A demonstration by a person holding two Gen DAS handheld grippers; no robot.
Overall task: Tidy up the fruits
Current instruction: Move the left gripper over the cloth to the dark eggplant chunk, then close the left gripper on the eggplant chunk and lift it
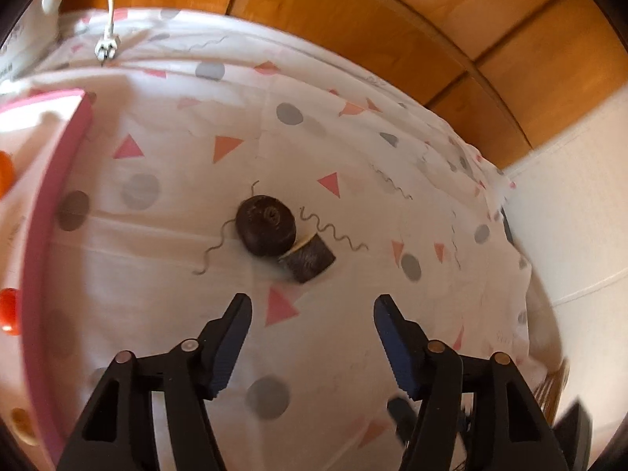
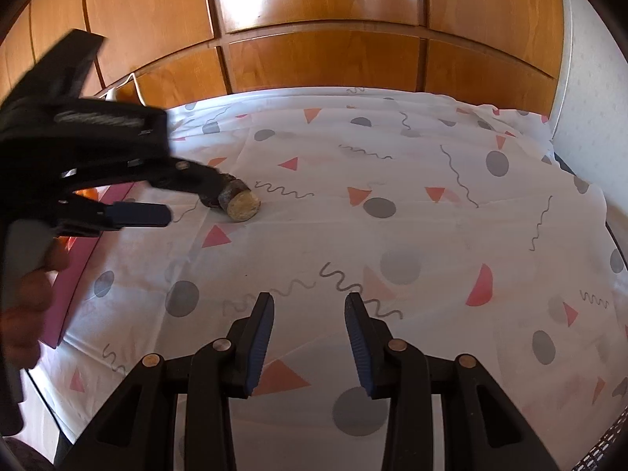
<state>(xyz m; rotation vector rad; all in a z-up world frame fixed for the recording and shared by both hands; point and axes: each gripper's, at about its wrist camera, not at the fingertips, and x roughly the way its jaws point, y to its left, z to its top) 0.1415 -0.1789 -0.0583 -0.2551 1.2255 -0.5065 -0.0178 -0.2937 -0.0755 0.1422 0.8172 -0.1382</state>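
Left hand-held gripper (image 1: 312, 306) hung over the sheet-covered counter (image 1: 353, 157), jaws spread wide, nothing btwn them. Dark round fruit (image 1: 265, 225) sat dead ahead at roughly 11 o'clock from the jaw gap, near but not touching the tips. Butted against it at its 4 o'clock lay a dark cut piece (image 1: 310, 261), pale cut face pressed to the round one; that piece sat almost straight at 12 from the gap. The pair's long axis ran 10-to-4 across the left wrist view, so prob. a slight wrist turn needed to span it.

Right hand-held gripper (image 2: 308, 314) also stood open, empty, well apart from the fruit. From its cam the cut piece (image 2: 240, 205) showed at 11 o'clock, far up the sheet, pale face toward the lens; the round fruit mostly hidden behind the left tool. Left was clearly the nearer one.

Pink tray (image 1: 59, 204) lay at 9 o'clock in the left view, w/ orange fruits (image 1: 8, 310) inside; likely the drop spot.
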